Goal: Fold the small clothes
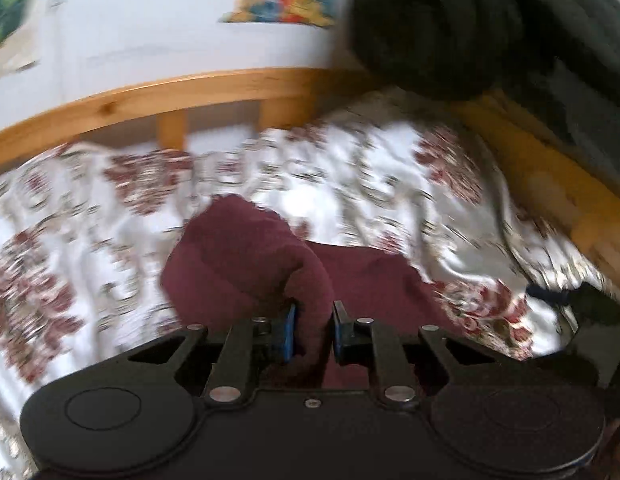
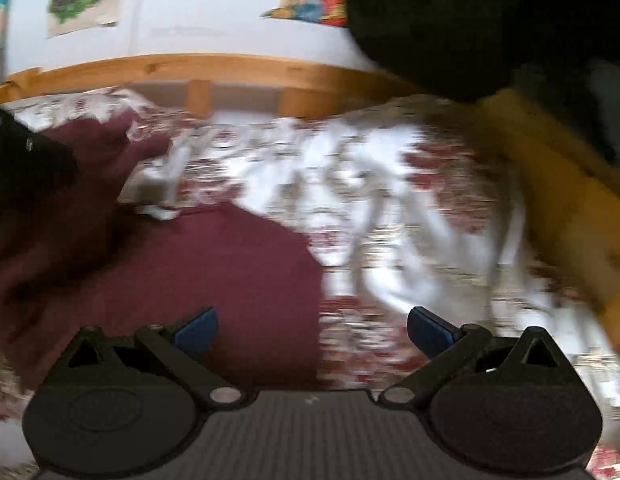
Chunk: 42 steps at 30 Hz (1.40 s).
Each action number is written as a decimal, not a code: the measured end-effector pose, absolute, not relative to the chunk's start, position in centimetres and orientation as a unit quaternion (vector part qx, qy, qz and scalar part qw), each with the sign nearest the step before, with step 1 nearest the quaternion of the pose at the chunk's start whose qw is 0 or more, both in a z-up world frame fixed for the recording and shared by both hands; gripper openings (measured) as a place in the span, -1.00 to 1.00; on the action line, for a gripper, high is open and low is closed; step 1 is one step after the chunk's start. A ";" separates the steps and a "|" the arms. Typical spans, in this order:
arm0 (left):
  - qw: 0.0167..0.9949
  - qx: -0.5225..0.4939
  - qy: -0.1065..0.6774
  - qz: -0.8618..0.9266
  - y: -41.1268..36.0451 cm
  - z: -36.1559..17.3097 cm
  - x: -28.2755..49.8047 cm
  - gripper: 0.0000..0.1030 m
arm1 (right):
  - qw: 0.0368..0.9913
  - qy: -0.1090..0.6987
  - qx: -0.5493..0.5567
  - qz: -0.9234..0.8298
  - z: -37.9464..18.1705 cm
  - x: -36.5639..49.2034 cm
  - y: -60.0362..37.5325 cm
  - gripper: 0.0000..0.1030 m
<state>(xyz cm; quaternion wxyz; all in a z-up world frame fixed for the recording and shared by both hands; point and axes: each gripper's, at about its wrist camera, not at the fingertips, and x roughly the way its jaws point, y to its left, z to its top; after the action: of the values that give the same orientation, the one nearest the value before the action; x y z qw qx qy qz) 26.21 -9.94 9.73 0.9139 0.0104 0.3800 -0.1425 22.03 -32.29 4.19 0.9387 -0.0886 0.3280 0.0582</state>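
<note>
Maroon garment [image 1: 246, 256] bunched between your left gripper's [image 1: 313, 332] blue pads, pinched and lifted off the floral bedsheet [image 1: 349, 176]; your right gripper [image 2: 311, 332] spread wide, empty, above the garment's flat edge; cloth thick, fuzzy, blurred

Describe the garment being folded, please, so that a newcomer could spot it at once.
Start at the wooden bed frame and drop to the floral bedspread. On it lies the maroon garment, a fold pinched in the left gripper: the only plain, dark-red cloth on that patterned sheet.
</note>
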 end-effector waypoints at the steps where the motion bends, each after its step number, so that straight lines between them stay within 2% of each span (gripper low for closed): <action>1: 0.911 0.017 0.385 -0.149 -11.3 9.2 26.5 -0.64 | 0.940 0.328 -0.088 0.047 4.3 22.1 -33.4 1.00; 6: 0.890 0.037 0.420 -0.174 -16.5 5.5 26.3 -0.69 | 0.939 0.340 -0.048 0.023 3.9 22.6 -37.0 1.00; 9: 0.885 0.055 0.421 -0.190 -18.2 4.2 25.0 -0.58 | 0.938 0.343 -0.017 0.031 3.8 22.9 -38.0 1.00; 11: 0.881 0.046 0.421 -0.212 -18.6 4.0 24.1 -0.21 | 0.939 0.342 0.002 0.036 3.7 23.0 -38.2 1.00; 14: 0.879 0.024 0.409 -0.245 -18.3 4.0 22.6 0.19 | 0.946 0.322 0.028 0.031 4.1 22.8 -38.5 1.00; 20: 0.892 -0.041 0.350 -0.283 -15.7 6.4 19.3 0.78 | 0.950 0.287 0.113 0.046 4.6 22.7 -39.9 1.00; 23: 0.902 -0.049 0.312 -0.295 -14.1 7.6 17.7 0.88 | 0.935 0.274 0.206 0.089 4.3 22.8 -40.6 1.00; 28: 0.922 -0.032 0.275 -0.269 -11.6 7.2 15.7 0.98 | 0.901 0.284 0.285 0.165 3.1 23.7 -39.5 1.00; 37: 0.929 0.012 0.311 -0.199 -8.7 2.4 15.4 0.95 | 0.823 0.368 0.347 0.258 -1.0 26.0 -34.9 0.99; 40: 0.935 0.023 0.298 -0.190 -8.2 2.1 15.6 0.82 | 0.821 0.388 0.341 0.244 -2.1 27.1 -33.7 0.85; 42: 0.936 0.024 0.289 -0.197 -7.9 2.1 15.5 0.71 | 0.825 0.393 0.336 0.231 -2.6 27.9 -33.2 0.69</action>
<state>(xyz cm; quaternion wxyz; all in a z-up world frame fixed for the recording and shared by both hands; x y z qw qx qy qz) 15.55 -7.86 2.08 0.9365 0.0237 0.2889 -0.1974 27.87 -33.18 -2.61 0.8246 0.3357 0.3927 0.2306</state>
